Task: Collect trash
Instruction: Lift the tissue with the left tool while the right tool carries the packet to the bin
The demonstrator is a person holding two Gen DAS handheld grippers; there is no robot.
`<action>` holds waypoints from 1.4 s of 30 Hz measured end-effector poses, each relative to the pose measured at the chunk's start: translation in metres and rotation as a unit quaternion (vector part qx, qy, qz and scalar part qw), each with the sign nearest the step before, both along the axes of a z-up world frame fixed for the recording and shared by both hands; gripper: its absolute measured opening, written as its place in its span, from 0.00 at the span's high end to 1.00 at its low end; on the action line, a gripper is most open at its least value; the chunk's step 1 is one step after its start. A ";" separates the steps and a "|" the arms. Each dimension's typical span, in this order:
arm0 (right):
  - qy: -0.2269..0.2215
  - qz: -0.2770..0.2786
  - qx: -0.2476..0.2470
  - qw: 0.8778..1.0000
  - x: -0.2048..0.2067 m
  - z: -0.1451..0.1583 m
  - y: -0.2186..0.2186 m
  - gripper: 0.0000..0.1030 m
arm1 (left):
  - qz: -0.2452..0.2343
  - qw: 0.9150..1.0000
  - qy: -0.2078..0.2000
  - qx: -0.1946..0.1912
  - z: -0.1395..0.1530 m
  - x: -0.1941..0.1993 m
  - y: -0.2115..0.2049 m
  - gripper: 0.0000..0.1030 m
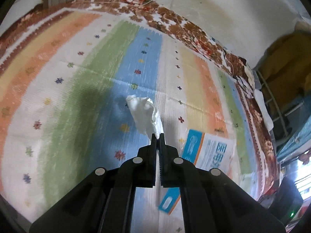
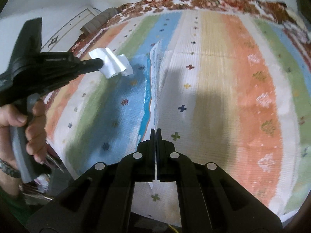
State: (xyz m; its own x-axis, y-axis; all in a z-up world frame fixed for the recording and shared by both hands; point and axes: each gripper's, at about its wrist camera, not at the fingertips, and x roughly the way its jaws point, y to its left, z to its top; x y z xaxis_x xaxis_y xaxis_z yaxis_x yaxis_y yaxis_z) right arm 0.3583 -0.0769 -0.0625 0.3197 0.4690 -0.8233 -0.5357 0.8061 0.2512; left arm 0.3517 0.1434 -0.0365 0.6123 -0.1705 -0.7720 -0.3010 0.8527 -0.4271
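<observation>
My left gripper (image 1: pixel 157 136) is shut on a crumpled white tissue (image 1: pixel 144 114) and holds it above the striped bedspread (image 1: pixel 81 89). The same gripper (image 2: pixel 101 63) and tissue (image 2: pixel 114 64) show at the left of the right wrist view. My right gripper (image 2: pixel 155 131) is shut on the edge of a blue, orange and white plastic package (image 2: pixel 153 77), seen edge-on and lifted off the bed. That package (image 1: pixel 206 151) also shows at the lower right of the left wrist view.
The bedspread (image 2: pixel 223 89) covers a bed with a brown floral blanket (image 1: pixel 175 23) along its far edge. A white wall (image 1: pixel 223 5) is behind. A metal rack and clutter (image 1: pixel 276 104) stand off the bed's right side.
</observation>
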 end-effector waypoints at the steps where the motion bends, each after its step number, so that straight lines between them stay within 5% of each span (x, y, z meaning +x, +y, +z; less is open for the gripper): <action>1: -0.008 0.003 -0.004 1.000 -0.004 0.004 -0.001 1.00 | -0.001 1.000 -0.002 0.000 0.003 -0.004 -0.001 0.98; 20: -0.104 0.005 -0.021 0.994 -0.089 0.069 -0.040 1.00 | -0.066 0.995 -0.038 0.069 0.060 -0.100 -0.062 0.99; 42: -0.152 0.008 0.002 0.988 -0.181 0.088 -0.074 1.00 | -0.105 0.989 -0.085 0.058 0.082 -0.215 -0.103 0.99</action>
State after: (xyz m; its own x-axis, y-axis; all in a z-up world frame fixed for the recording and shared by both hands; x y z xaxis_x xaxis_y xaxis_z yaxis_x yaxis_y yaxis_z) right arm 0.1771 -0.1513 0.0253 0.5455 0.4783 -0.6882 -0.5991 0.7968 0.0788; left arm 0.1362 0.0404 0.0459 0.6951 -0.2240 -0.6831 -0.0437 0.9353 -0.3511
